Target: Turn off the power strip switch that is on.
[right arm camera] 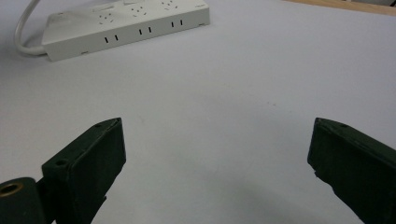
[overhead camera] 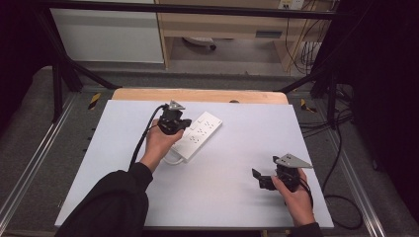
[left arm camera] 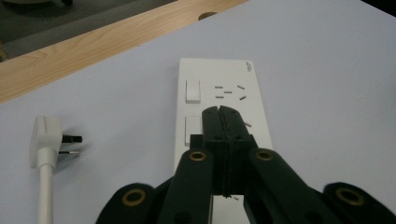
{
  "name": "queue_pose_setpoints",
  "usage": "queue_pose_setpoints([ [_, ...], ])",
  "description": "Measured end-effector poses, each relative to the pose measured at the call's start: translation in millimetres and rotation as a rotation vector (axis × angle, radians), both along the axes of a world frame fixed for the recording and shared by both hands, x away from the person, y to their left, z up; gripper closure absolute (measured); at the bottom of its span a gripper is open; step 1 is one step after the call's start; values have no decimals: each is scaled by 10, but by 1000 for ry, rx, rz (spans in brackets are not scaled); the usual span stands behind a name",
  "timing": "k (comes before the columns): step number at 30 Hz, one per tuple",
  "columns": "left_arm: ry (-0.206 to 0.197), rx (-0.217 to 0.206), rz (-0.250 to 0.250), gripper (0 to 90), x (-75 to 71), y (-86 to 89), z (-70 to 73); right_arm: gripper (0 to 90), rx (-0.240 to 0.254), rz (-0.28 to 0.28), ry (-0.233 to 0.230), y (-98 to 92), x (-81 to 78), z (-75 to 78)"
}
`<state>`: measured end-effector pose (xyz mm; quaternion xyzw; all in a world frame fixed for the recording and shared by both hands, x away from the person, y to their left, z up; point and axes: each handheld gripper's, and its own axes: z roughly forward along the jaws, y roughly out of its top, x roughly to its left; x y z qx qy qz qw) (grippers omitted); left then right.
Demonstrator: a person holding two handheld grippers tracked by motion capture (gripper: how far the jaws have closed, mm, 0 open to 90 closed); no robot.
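The white power strip [overhead camera: 197, 135] is lying flat on the pale table top [overhead camera: 237, 197], left of centre & toward the far side, running diagonally w/ its cord end nearer the person. The left gripper [overhead camera: 182, 129] is hovering right over the strip's middle; in the left gripper view its jaws are sitting pressed together, tips meeting, nothing between them, just above the strip's face by the rocker switches [left arm camera: 192, 91]. The strip's white plug [left arm camera: 45, 142] is lying on the table beside the strip, apart from it. The right gripper [overhead camera: 258, 177] is resting at the near right, well apart from the strip, jaws standing wide open w/ only bare table between them.
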<state>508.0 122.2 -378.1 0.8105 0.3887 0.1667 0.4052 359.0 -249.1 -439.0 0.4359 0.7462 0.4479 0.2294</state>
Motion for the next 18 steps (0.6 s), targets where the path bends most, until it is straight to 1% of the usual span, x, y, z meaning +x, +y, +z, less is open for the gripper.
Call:
queue_pose_setpoints([
  [6,22,-4,11,900,23,-28,-45,47,2,1,-4,3,-8,8],
  [10,34,6,10,900,38,-32,-70,47,6,-1,-4,-1,-6,10],
  [14,44,15,13,900,54,-16,-103,47,2,-1,-4,-5,-1,9],
  [18,55,14,23,900,62,12,-142,47,3,-1,-3,1,-2,8],
])
